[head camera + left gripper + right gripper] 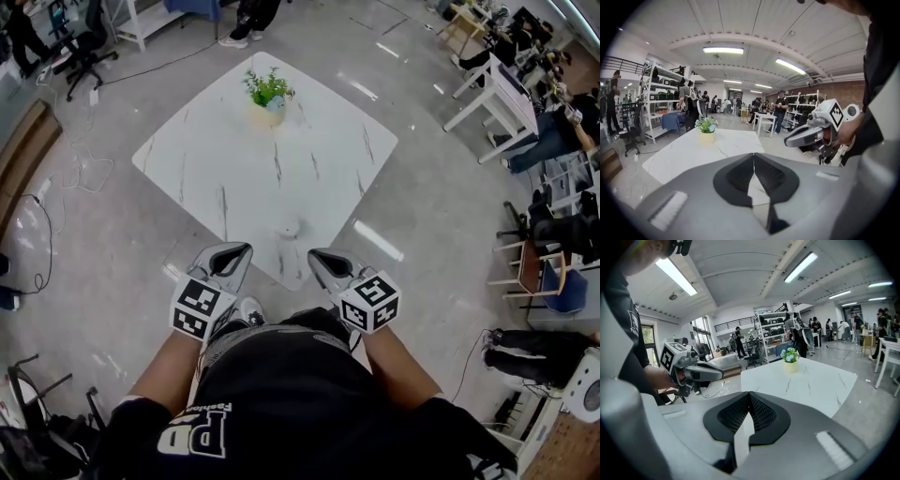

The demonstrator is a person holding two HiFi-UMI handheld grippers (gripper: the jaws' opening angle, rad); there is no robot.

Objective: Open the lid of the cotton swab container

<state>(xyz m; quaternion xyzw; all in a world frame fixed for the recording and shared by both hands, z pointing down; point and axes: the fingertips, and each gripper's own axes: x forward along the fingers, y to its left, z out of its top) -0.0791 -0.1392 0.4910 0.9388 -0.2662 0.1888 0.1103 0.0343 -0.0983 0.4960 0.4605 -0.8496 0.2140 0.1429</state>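
Head view: we're only at the approach step, we reckon. The small round white cotton swab container (291,228) sits near the closest corner of the white marble-look square table (187,159). It looks low and squat, too small to make out the lid. The left gripper (239,251) and right gripper (317,255) hover short of it.

Left gripper view: jaws closed on nothing, container not visible.

Right gripper view: same deal, shut and empty.

Next we'd need to reach in and open up.
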